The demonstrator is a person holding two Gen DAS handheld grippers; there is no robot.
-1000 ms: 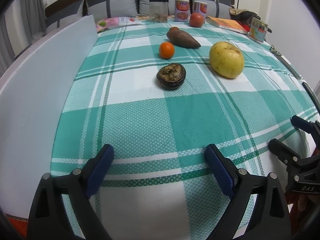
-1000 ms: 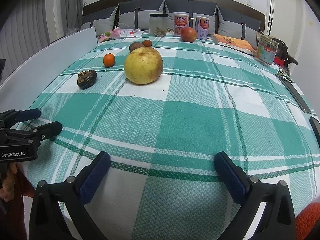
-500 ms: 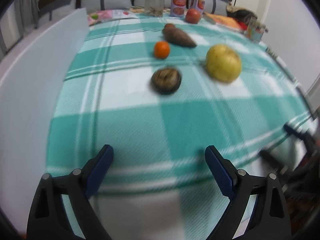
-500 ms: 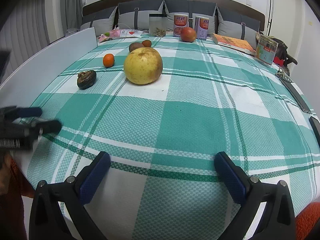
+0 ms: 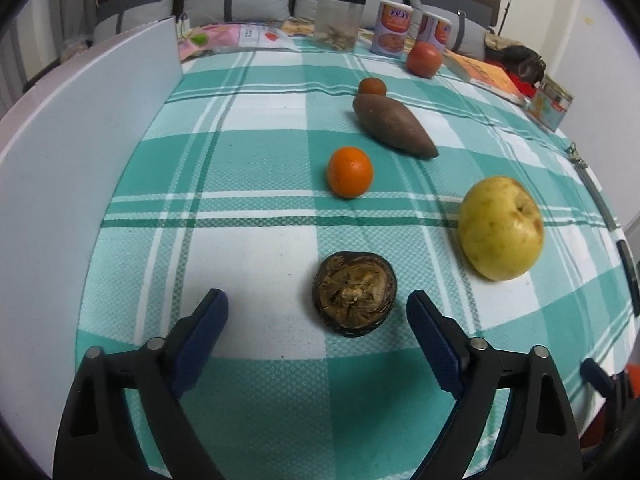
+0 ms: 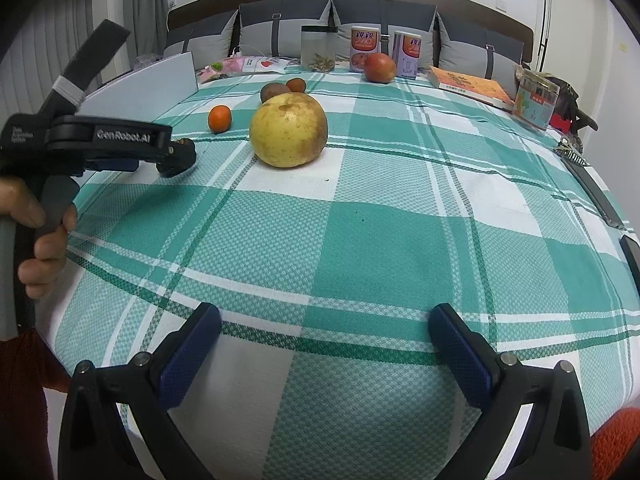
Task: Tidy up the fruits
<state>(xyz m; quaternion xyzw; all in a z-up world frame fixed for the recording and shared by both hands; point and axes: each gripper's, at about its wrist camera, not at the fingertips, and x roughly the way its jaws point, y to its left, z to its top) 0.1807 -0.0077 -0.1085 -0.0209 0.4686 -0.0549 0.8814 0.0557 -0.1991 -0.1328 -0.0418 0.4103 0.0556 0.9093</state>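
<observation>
Left gripper, jaws apart and just been narrowing, brackets the dried brown fruit at lower centre without touching it. Right gripper gapes over bare tablecloth. Risk: off-centre closing may nudge the fruit sideways.

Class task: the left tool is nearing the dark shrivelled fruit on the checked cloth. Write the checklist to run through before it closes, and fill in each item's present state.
1. Left tool open, its jaws having just been closing a little: ok.
2. Dark fruit lies in line with the gap between the jaws: ok.
3. Pads beside the fruit: not ok, it sits just ahead of the tips.
4. Orange and yellow fruit apart from the dark fruit: ok.
5. Right tool open and holding nothing, above bare cloth: ok.
6. Where the fruit goes: cannot tell.
</observation>
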